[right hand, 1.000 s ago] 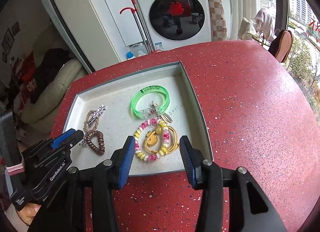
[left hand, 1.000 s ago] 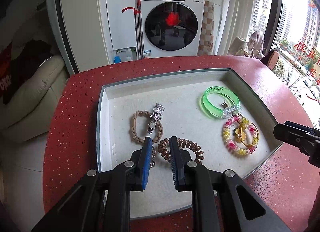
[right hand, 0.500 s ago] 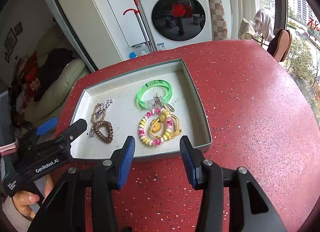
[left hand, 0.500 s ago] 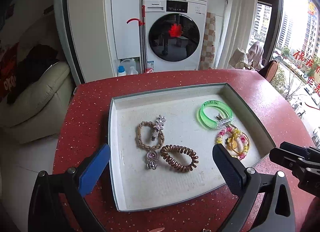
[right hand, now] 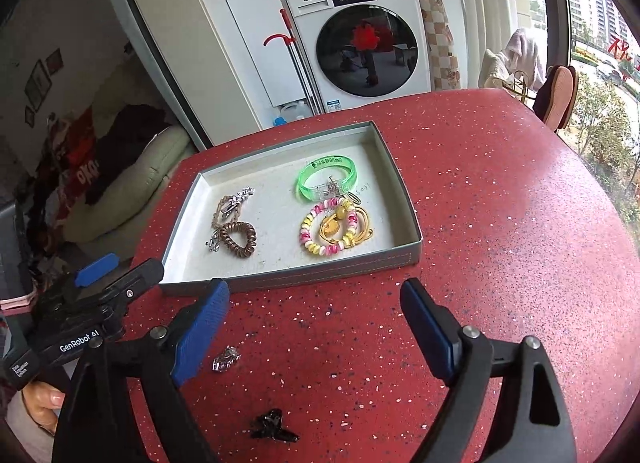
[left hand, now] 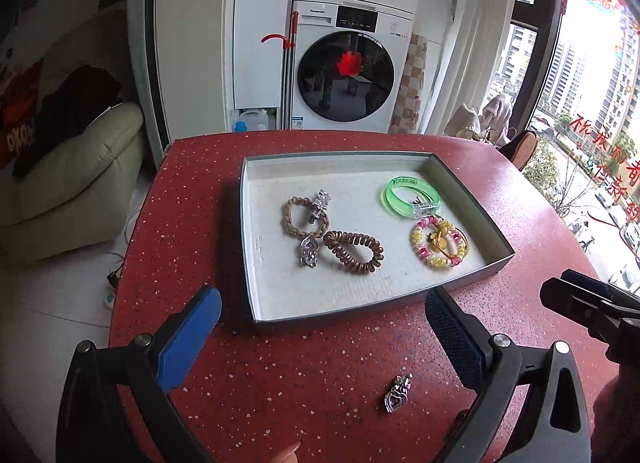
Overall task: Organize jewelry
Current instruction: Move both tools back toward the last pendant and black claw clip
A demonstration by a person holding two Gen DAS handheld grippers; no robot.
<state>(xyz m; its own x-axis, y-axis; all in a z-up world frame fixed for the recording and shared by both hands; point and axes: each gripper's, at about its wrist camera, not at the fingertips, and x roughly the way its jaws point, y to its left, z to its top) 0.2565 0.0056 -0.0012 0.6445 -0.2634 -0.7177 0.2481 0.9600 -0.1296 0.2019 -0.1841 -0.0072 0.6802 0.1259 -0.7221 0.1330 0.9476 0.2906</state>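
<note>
Left gripper (left hand: 320, 337): the blue-padded fingers (left hand: 188, 339) stand at full spread with nothing between them. Right gripper (right hand: 316, 327): its fingers (right hand: 202, 333) are opening, already wide, and also hold nothing.

Step in hand, as judged: between picks. Two pieces lie loose on the red speckled stone-look surface (right hand: 500, 223), near its front edge and outside the tray:
- a small silver heart-shaped pendant with clear stones (left hand: 397, 395), just beside the left pad of the right gripper in the right wrist view;
- a small black glossy clip of irregular shape (right hand: 274, 428), nearer still to the front edge.

The next move calls for lowering one gripper over a loose piece and closing on it. Both pieces are small, flat and hard, so the pads must meet low against the surface.

Grey shallow rectangular cardboard tray with a pale textured liner (left hand: 472, 283), at mid-surface:
- Left half: a tan braided cord loop (left hand: 294, 219), a silver jewelled bar clip (left hand: 318, 205) lying across it, a second silver pendant (left hand: 309, 251), a brown coiled plastic hair tie (left hand: 354, 252).
- Right half: a translucent green plastic bangle (left hand: 408, 197), a pink-and-yellow beaded bracelet (left hand: 438, 243) with a gold-coloured bangle and charm inside it.
</note>
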